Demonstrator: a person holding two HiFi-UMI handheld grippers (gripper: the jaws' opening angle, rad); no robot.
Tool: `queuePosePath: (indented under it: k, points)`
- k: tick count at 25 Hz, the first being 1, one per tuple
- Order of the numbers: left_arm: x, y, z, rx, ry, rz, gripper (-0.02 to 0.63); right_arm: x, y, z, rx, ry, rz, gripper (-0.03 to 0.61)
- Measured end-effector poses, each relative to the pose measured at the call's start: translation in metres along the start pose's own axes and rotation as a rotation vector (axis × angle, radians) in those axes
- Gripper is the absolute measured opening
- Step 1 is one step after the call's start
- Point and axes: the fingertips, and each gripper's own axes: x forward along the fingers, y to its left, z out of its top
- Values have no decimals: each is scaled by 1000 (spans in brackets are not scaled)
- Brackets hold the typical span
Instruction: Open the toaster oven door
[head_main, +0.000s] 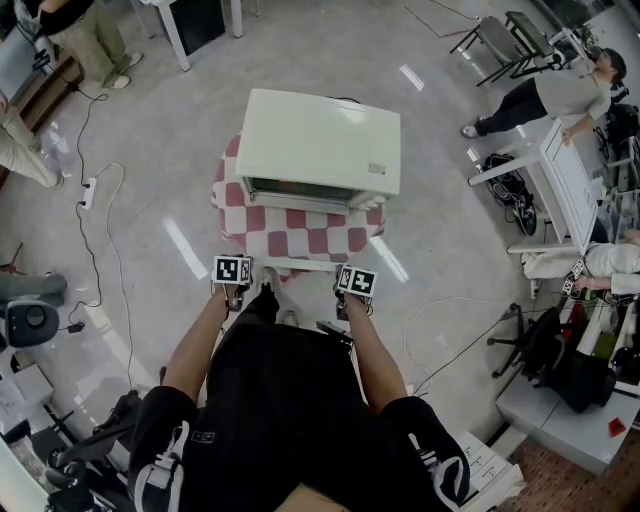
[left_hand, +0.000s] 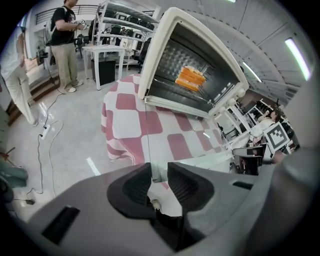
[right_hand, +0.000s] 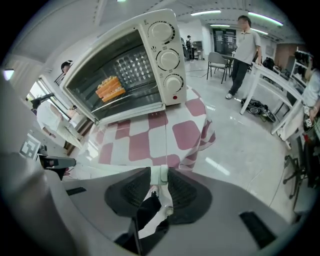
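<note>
The boxy cream toaster oven (head_main: 320, 140) is sitting at the pink-checked tabletop's (head_main: 228, 192) far edge, its glass door (head_main: 300, 235) lying flat open. The left gripper (left_hand: 159, 171) and right gripper (right_hand: 160, 176) are pinching the ends of the door's slim white handle (head_main: 300, 264) between ribbed dark pads.

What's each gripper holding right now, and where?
The lowered door handle: left gripper at its left end, right gripper at its right end, jaws closed on it.
</note>
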Motion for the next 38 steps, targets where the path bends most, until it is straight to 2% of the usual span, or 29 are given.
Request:
queuePosePath:
  k: [5, 9, 12, 14, 17, 19, 21, 27, 31, 34, 38]
  points:
    - [10, 4, -4, 2, 13, 38, 110, 9, -2, -4, -19, 15, -18, 127]
    - [8, 4, -2, 10, 4, 34, 110, 7, 0, -2, -40, 15, -28, 129]
    - [2, 5, -2, 17, 10, 23, 150, -4, 4, 6, -53, -34, -16, 153]
    - [-9, 8, 4, 24, -20, 29, 155, -16, 10, 16, -70, -87, -2, 156]
    - [-37, 11, 28, 45, -136, 54, 143, -41, 22, 35, -113, -177, 7, 152]
    - [-60, 8, 47, 46, -232, 62, 78, -61, 31, 51, -144, -244, 9, 134]
    - [-84, -2, 68, 59, -331, 57, 46, -83, 42, 69, -173, -321, 17, 114]
    - [-174, -65, 130, 127, -678, -11, 14, -159, 89, 115, -232, -539, 72, 74]
    - [-234, -107, 150, 196, -869, -35, 14, -202, 119, 126, -271, -644, 119, 51]
    - [-253, -128, 146, 179, -926, -80, 14, -224, 136, 124, -293, -695, 147, 46]
    - [-261, -142, 131, 218, -947, -53, 14, -241, 148, 117, -300, -759, 165, 35]
